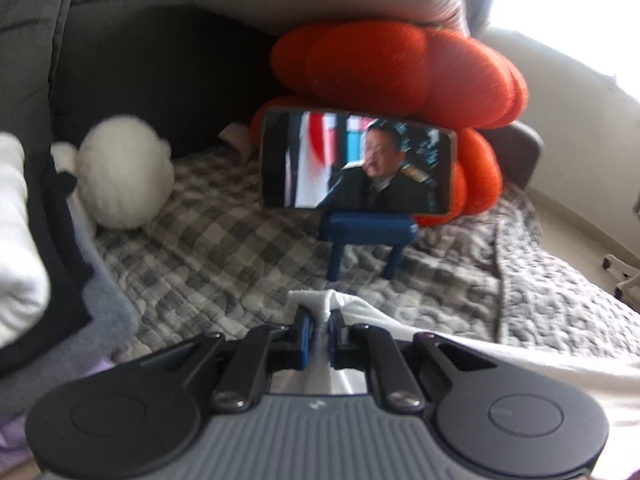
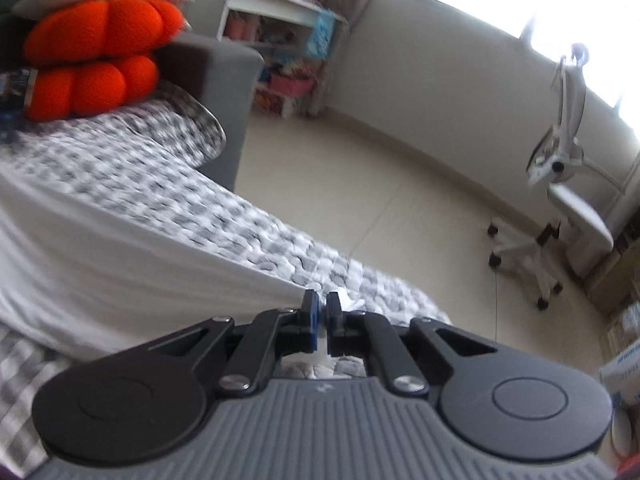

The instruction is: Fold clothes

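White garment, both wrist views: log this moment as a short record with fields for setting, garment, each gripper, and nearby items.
setting: sofa covered by a grey checked quilt
garment: white garment, stretched between the two grippers above the quilt
left gripper: jaws shut on a bunched edge of the garment
right gripper: jaws shut on another edge of it
nearby: phone playing video on a blue stand, orange cushions behind it, white plush, clothes stack at left
floor side: white office chair

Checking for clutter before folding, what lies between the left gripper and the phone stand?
In the left wrist view, only bare checkered quilt lies between the left gripper and the blue phone stand.
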`<state>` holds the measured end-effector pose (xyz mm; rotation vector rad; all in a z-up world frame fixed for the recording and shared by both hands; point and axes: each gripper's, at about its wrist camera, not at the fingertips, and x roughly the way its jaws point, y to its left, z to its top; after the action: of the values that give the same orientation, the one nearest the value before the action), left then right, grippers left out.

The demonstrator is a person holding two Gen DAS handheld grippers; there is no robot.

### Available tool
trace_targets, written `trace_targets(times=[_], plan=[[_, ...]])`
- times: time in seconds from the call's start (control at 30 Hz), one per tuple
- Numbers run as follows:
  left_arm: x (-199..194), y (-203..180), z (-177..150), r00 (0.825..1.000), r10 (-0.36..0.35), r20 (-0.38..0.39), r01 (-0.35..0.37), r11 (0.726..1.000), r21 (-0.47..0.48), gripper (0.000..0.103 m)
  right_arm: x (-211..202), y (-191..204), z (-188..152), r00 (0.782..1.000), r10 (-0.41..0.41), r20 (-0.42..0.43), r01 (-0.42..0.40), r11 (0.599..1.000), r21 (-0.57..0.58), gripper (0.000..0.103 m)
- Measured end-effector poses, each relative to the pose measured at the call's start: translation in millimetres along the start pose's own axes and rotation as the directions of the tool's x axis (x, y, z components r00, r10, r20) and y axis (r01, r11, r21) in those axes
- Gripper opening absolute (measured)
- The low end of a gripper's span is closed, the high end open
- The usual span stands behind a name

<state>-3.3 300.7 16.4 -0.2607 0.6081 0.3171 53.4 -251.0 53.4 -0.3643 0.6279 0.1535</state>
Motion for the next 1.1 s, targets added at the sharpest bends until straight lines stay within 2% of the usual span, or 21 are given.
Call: trace_targets(times=[0.13, 0.27, 0.33, 0.37, 0.43, 0.5, 0.7, 0.77, 0.83, 0.87, 0.9, 1.03, 1.1], plan=[[7, -2, -6, 0.999, 0.031, -0.011, -0.031, 0.999, 0.008, 0.009, 50, 4, 11, 0.997, -0.024, -0.076, 0.027, 0.999, 0.037, 0.004], [8, -3, -8, 0.999, 0.048, -0.006, -0.047, 0.998, 0.032, 0.009, 49, -10, 1, 0.996, 0.012, -0.090, 0.002, 0.987, 0.158, 0.004], [11, -4, -9, 0.999, 0.024, -0.035, -0.023, 0.999, 0.044, 0.011, 47, -17, -5, 0.995, 0.032, -0.094, -0.011, 0.976, 0.220, 0.008], [12, -6, -10, 0.999, 0.027, -0.041, -0.024, 0.998, 0.056, 0.013, 46, -21, -7, 0.995, 0.043, -0.095, -0.017, 0.968, 0.250, 0.011], [10, -5, -10, 0.999, 0.034, -0.035, -0.032, 0.997, 0.069, 0.018, 44, -28, -13, 0.993, 0.063, -0.097, -0.030, 0.950, 0.311, 0.046], [8, -2, -9, 0.999, 0.035, -0.031, -0.033, 0.997, 0.067, 0.019, 41, -35, -18, 0.992, 0.083, -0.098, -0.041, 0.928, 0.370, 0.051], [8, 3, -9, 0.999, 0.041, -0.033, -0.039, 0.998, 0.058, 0.019, 35, -57, -35, 0.985, 0.144, -0.092, -0.072, 0.839, 0.539, 0.051], [12, 1, -10, 0.998, 0.043, -0.047, -0.040, 0.998, 0.058, 0.019, 31, -57, -32, 0.988, 0.127, -0.083, -0.063, 0.843, 0.534, 0.046], [14, -2, -12, 0.997, 0.052, -0.049, -0.048, 0.996, 0.069, 0.019, 26, -57, -28, 0.992, 0.106, -0.073, -0.052, 0.851, 0.523, 0.012], [14, -4, -13, 0.997, 0.056, -0.050, -0.052, 0.996, 0.075, 0.018, 24, -57, -26, 0.993, 0.096, -0.068, -0.047, 0.854, 0.517, 0.006], [14, -4, -13, 0.997, 0.060, -0.051, -0.056, 0.995, 0.078, 0.018, 21, -56, -24, 0.994, 0.085, -0.063, -0.041, 0.858, 0.512, 0.002], [9, 1, -10, 0.997, 0.060, -0.046, -0.057, 0.996, 0.071, 0.018, 8, -61, -17, 0.999, 0.034, -0.036, -0.012, 0.863, 0.505, 0.002], [8, 5, -8, 0.997, 0.052, -0.049, -0.049, 0.997, 0.065, 0.018, -4, -70, -19, 0.999, -0.024, -0.041, 0.041, 0.866, 0.498, 0.000]])
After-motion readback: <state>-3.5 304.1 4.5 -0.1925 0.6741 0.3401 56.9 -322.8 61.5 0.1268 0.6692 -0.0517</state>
